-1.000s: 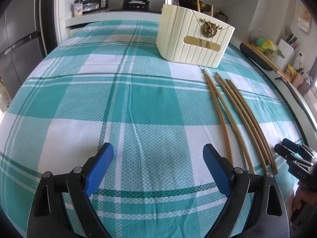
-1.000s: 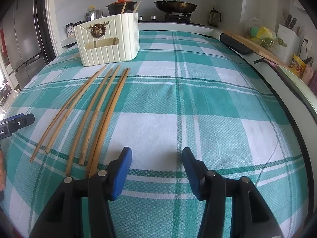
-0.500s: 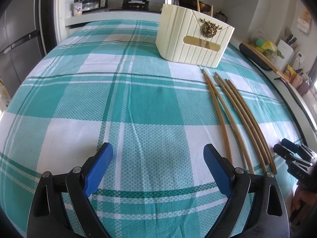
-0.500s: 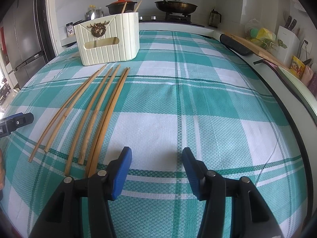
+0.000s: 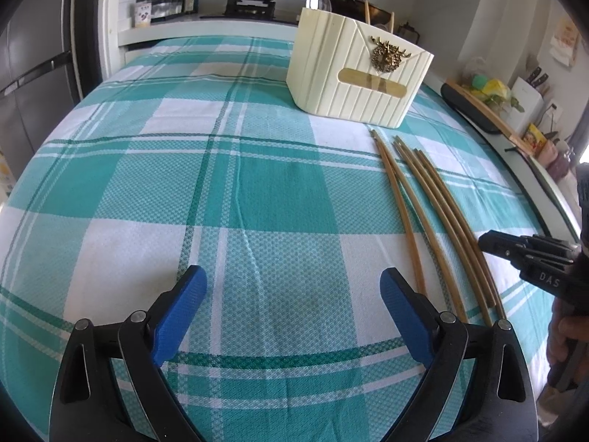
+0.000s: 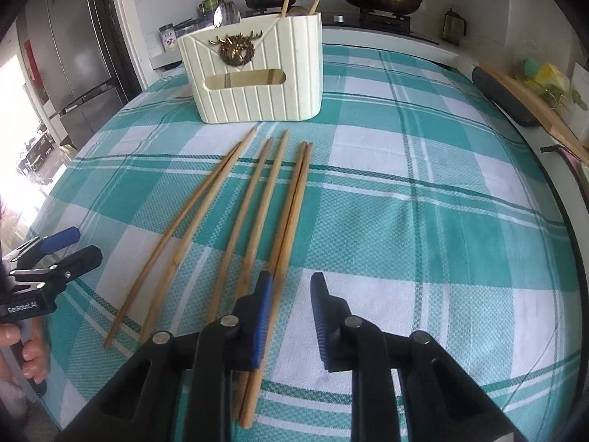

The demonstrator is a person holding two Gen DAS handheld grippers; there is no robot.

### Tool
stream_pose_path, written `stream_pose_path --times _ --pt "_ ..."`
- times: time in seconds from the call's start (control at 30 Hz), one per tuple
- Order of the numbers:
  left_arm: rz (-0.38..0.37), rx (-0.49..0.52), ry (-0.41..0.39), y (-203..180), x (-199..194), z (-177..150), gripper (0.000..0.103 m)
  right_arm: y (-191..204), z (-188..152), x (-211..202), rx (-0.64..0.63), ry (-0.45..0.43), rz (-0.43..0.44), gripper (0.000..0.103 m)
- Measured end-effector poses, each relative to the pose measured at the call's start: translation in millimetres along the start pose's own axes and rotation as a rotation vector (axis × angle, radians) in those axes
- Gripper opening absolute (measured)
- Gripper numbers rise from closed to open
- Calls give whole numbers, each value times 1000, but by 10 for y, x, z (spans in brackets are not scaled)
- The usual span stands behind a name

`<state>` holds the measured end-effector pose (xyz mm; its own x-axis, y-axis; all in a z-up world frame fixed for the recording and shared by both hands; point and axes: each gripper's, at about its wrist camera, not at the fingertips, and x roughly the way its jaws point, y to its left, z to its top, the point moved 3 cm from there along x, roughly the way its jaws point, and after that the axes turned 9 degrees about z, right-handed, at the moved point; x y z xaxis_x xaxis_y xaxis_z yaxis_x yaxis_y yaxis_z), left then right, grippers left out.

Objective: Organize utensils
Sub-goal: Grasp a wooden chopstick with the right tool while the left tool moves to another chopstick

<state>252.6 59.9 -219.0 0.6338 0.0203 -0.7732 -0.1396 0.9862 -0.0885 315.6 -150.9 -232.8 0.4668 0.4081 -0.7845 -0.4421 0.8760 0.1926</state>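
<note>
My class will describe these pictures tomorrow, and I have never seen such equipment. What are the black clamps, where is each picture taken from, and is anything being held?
There is no machine here. A person holds a black gripper with blue pads in each hand, and each gripper carries a camera looking along its jaws. One picture looks out from the left gripper, the other from the right gripper. On the teal and white checked tablecloth lie six long bamboo chopsticks. Behind them stands a cream ribbed utensil holder with a brass deer emblem. The left jaws stand wide open over bare cloth. The right jaws have just been closing beside the chopsticks, but nothing is between them, so nothing is held.
</note>
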Motion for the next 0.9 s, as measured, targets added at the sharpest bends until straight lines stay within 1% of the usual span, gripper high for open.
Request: stream_pose_path --times 0.07,0.13,0.2,0.23,0.3,0.37,0.47,0.57,0.6,0.63,0.67,0.7,0.73,0.77,0.8,0.83,0.9 --pt "-2 -2 0 2 -1 0 96 11 5 6 0 10 15 18" --pt "-2 4 4 -8 5 0 96 44 -3 52 -12 46 38 18" --pt "2 9 6 -22 11 5 97 106 -13 76 -67 50 -4 16" --pt "1 11 7 -24 12 13 97 101 -7 76 -65 47 -15 11" --pt "-30 11 1 -51 -7 49 96 17 4 63 -16 37 -1 7" --pt "-75 20 -2 -134 -45 96 96 -48 -7 36 -3 29 -16 7" --pt "-91 117 -11 -389 -83 165 97 -139 -77 -33 5 18 -44 7" --pt "-51 232 4 -649 12 189 94 -225 -157 -108 27 4 -53 7" --pt "-37 261 16 -716 67 182 89 -248 -178 -131 31 -1 -58 7" --pt "-18 287 33 -769 129 168 79 -268 -201 -152 34 -5 -64 7" --pt "2 311 54 -813 194 150 72 -285 -223 -172 34 -9 -72 7" --pt "17 322 45 -833 205 139 66 -299 -244 -192 32 -12 -83 7" --pt "16 325 26 -851 187 141 44 -314 -263 -210 30 -14 -93 7" --pt "9 323 27 -855 179 141 31 -335 -278 -224 30 -17 -98 7" --pt "19 315 28 -853 175 143 10 -355 -298 -241 34 -20 -99 7" --pt "32 300 29 -834 170 141 5 -375 -315 -261 39 -24 -96 7" --pt "46 250 34 -758 150 123 5 -413 -347 -295 47 -28 -96 7"
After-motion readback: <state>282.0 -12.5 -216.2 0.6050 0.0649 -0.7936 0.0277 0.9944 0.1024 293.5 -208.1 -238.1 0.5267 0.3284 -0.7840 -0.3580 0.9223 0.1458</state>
